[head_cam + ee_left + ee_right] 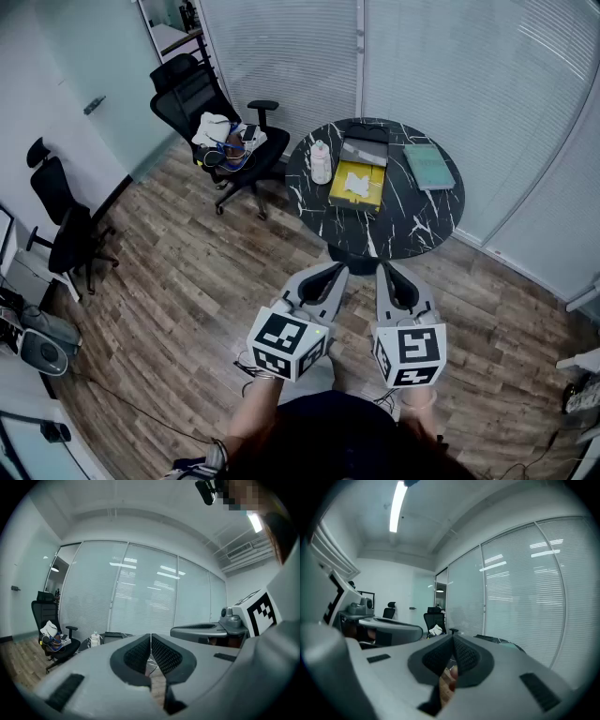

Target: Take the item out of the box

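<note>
Both tongs are pressed together on nothing: the left tongs (336,270) and the right tongs (387,272) hang side by side, just short of the tabletop (398,230). By the look of it, the approach is the step in hand. Next they must reach forward and spread over the box (339,197), open straight ahead of the tips. On its yellow lining lies a white item (357,185). A bottle (321,162) stands beside the box on the left tongs' side, and a green book (428,166) lies on the right's.

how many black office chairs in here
2: one black office chair holding clutter beside the round black marble table, the other by the left wall. More may be hidden.
</note>
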Motion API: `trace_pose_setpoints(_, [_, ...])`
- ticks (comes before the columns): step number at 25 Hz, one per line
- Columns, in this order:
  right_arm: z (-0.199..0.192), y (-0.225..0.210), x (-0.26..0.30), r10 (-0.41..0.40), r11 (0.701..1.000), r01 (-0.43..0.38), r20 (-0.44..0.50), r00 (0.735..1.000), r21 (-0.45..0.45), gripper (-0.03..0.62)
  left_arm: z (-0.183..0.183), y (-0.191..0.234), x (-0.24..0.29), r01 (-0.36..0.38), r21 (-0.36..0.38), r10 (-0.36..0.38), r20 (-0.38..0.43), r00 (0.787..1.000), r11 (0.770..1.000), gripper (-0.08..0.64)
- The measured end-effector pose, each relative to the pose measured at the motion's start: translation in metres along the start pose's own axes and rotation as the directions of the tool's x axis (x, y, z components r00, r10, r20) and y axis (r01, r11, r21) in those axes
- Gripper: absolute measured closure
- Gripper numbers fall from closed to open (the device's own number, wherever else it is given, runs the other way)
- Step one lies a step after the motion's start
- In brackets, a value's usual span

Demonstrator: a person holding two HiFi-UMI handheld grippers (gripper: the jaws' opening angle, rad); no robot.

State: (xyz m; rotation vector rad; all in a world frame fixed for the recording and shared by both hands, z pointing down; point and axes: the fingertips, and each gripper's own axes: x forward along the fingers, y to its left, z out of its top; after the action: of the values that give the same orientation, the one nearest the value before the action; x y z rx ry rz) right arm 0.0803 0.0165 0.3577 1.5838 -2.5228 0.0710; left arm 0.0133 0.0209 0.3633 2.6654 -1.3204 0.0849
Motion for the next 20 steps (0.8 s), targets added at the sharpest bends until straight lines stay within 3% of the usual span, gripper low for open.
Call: trace_pose_setpoints(20, [0.013, -0.014, 0.098, -0.014, 1.000, 0.014, -0.036, 0.999, 0.000, 0.569, 0.017, 0.077, 0.059, 0.055, -0.016, -0.055, 0.005, 0.999, 0.998, 0.532])
